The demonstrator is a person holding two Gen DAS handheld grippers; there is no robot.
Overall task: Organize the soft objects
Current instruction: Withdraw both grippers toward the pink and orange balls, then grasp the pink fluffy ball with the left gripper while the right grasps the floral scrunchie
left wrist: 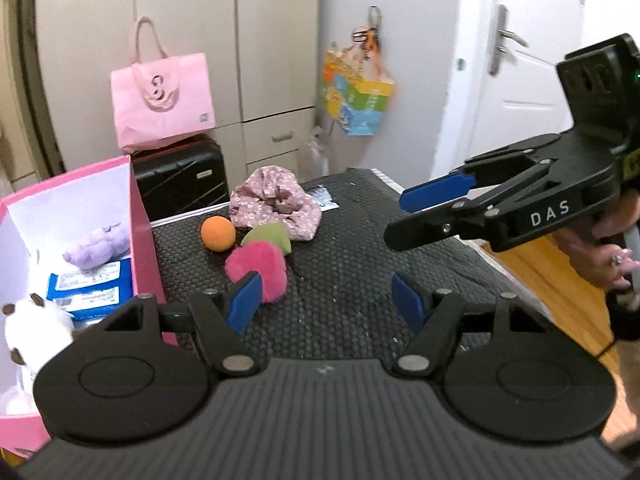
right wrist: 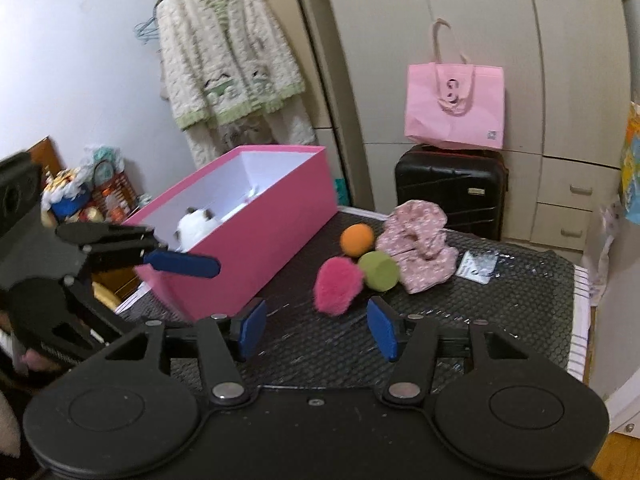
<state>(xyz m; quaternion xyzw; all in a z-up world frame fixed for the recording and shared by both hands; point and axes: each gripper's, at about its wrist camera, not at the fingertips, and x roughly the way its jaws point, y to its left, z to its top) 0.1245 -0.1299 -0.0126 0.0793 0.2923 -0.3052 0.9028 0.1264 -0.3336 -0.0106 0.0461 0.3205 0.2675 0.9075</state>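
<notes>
With both sets of jaws half open and empty, I should straddle the pink pompom (right wrist: 338,286) beside the pink box (right wrist: 256,236) squarely.

A pink tote bag (right wrist: 454,106) sits on a black suitcase (right wrist: 450,188) at the far side, before beige wardrobe doors (right wrist: 460,40). A cream-and-green fleece jacket (right wrist: 228,64) hangs at the far left; a colourful bag (left wrist: 356,96) hangs right, near a white door (left wrist: 532,60).

Fluffy pink pompom (left wrist: 256,268), floral cloth scrunchie (left wrist: 276,204), matt foam-like ball (left wrist: 218,234), bumpy black rubbery mat (left wrist: 352,264)
</notes>
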